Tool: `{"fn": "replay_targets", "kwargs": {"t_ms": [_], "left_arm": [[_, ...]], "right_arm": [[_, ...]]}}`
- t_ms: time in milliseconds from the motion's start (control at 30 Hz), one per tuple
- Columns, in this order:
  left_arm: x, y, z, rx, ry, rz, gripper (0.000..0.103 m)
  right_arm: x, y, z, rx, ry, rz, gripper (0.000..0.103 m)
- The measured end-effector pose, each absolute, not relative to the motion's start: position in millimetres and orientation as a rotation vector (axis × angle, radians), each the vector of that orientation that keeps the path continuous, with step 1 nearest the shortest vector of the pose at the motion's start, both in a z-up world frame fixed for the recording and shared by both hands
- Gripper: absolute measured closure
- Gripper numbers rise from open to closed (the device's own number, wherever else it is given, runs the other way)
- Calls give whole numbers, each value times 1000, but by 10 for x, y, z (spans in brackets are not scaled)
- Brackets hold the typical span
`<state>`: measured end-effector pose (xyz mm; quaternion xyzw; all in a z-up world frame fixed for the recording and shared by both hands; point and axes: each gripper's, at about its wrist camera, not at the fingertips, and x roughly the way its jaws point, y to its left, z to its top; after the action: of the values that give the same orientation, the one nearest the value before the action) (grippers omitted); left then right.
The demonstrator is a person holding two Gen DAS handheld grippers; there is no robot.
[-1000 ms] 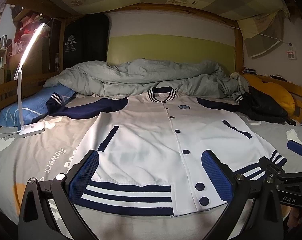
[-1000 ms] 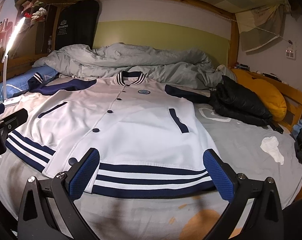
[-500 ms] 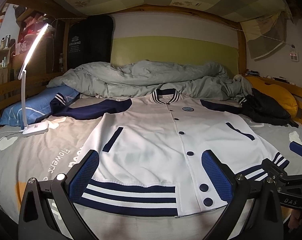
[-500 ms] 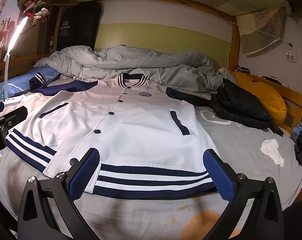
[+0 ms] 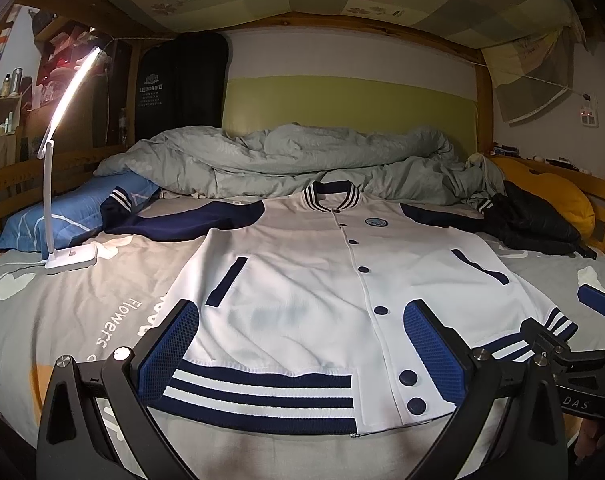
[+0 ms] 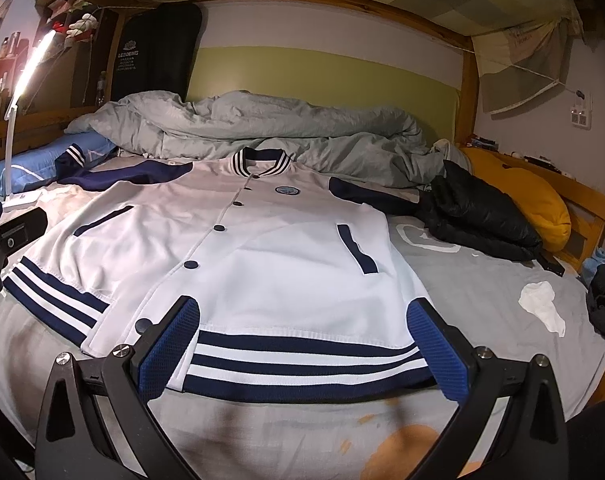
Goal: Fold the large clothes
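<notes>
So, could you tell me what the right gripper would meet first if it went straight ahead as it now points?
Most likely the varsity jacket: the open right gripper frames its striped hem, though its height above the fabric is unclear.

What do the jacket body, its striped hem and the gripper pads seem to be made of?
Jacket body: smooth white knit or polyester, likely; soft creases, faint sheen. Striped hem: ribbed knit, apparently; it gathers the edge. Pads of the left gripper: blue rubber or textured plastic, with a fine grid pattern.
</notes>
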<state>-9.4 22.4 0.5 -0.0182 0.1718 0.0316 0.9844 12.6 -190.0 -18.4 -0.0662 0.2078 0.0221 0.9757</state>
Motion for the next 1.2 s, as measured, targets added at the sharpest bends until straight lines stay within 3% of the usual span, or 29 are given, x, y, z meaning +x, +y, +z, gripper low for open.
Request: {"fn": "replay_targets", "kwargs": {"t_ms": [1200], "left_arm": [[-144,199,99,-25,306,61,0]], "right_arm": [[61,-1980,-157,-116,380,29,0]]}}
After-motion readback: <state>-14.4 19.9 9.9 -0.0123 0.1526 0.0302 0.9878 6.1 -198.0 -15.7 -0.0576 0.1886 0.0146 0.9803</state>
